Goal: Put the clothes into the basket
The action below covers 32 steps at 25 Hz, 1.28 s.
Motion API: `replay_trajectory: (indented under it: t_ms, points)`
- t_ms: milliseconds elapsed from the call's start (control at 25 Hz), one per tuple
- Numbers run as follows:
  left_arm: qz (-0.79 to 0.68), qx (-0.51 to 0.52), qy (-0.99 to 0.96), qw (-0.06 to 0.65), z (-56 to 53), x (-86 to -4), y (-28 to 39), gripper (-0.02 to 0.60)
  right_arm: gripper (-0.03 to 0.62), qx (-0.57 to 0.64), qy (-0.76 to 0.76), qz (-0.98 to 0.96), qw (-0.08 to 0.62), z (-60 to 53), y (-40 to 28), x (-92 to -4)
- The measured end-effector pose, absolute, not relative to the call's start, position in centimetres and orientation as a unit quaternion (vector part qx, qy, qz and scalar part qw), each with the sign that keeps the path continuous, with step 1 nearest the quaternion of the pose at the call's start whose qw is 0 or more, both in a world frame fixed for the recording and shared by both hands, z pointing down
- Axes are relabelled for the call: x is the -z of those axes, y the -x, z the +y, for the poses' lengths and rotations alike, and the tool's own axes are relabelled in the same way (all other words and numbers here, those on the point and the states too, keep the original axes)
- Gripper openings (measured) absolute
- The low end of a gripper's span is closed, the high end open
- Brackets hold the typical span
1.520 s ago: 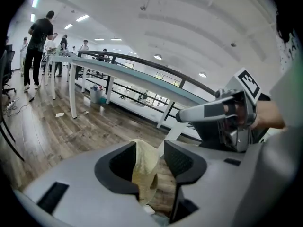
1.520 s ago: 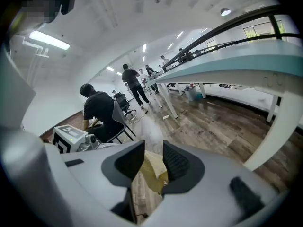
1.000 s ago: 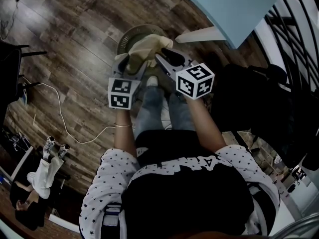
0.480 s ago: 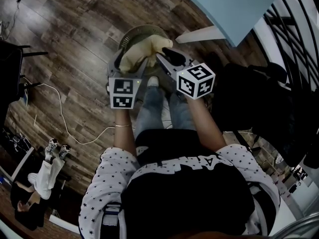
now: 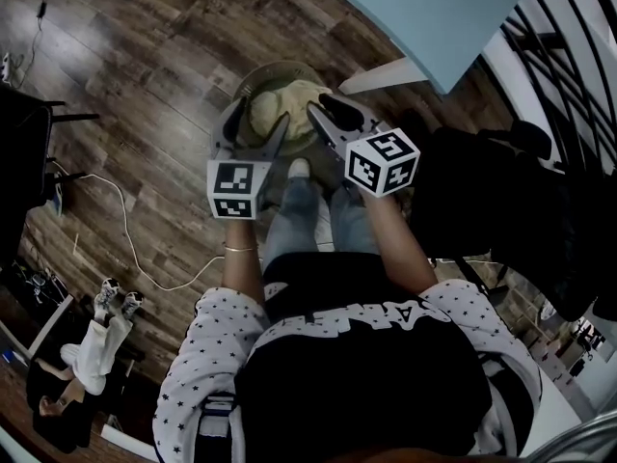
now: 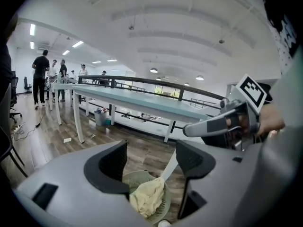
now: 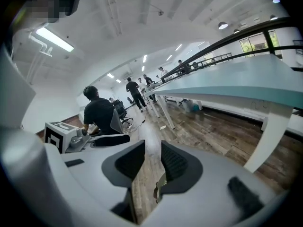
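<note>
Dropped yellow cloth (image 5: 289,99) lies in basket (image 5: 258,71) by table leg (image 5: 386,73); left hand-held gripper (image 5: 262,114) just opened wide, right hand-held gripper (image 5: 318,106) ajar.

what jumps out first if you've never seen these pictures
A pale yellow cloth lies heaped in the round green basket on the dark wood floor. Over it hangs the left tool, jaws just opened wide and empty, with the right tool beside it, each carrying a black-and-white marker cube.
</note>
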<state>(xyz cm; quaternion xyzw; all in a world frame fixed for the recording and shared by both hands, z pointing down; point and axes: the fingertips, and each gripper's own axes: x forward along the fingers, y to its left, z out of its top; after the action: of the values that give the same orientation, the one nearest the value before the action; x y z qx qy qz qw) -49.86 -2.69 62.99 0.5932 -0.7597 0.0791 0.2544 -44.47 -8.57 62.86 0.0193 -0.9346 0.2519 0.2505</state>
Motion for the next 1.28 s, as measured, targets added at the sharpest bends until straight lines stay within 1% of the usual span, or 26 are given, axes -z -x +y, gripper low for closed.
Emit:
replay_trajectory:
  t_ms: [160, 200, 280, 360, 520, 560, 640, 800, 1040, 1280]
  points:
    - [-0.757, -0.055, -0.605, 0.242, -3.3, -60.9, 49.9, 0.320, 0.103, -0.251, -0.012, -0.940, 0.230, -8.7, 44.8, -60.9]
    - [-0.756, -0.052, -0.607, 0.239, -3.4, -60.4, 49.9, 0.301, 0.098, -0.248, -0.013, -0.942, 0.224, -8.8, 44.8, -60.4]
    - [-0.757, -0.057, -0.610, 0.226, -3.6, -59.4, 50.0, 0.225, 0.084, -0.239, -0.018, -0.947, 0.214, -9.0, 44.8, -59.4]
    - [-0.758, -0.063, -0.613, 0.212, -3.9, -58.3, 50.0, 0.174, 0.067, -0.232, -0.022, -0.951, 0.204, -9.4, 44.7, -58.4]
    - [-0.762, -0.064, -0.615, 0.193, -4.3, -56.1, 50.1, 0.105, 0.051, -0.227, -0.025, -0.956, 0.185, -10.0, 44.6, -56.4]
    - [-0.761, -0.063, -0.617, 0.191, -4.5, -55.6, 50.1, 0.071, 0.049, -0.225, -0.022, -0.957, 0.180, -10.1, 44.6, -55.9]
    - [-0.757, -0.059, -0.622, 0.193, -4.9, -54.6, 49.5, 0.038, 0.044, -0.225, -0.008, -0.959, 0.173, -10.1, 44.2, -54.9]
    - [-0.745, -0.056, -0.637, 0.189, -5.8, -52.7, 47.3, 0.020, 0.040, -0.221, 0.004, -0.962, 0.159, -10.5, 42.2, -53.0]
    - [-0.723, -0.046, -0.668, 0.172, -7.8, -49.4, 44.0, 0.018, 0.038, -0.213, -0.007, -0.967, 0.139, -12.1, 39.5, -50.3]
    - [-0.693, -0.049, -0.707, 0.132, -9.6, -45.9, 40.0, 0.018, 0.037, -0.192, -0.021, -0.976, 0.100, -13.3, 36.8, -46.2]
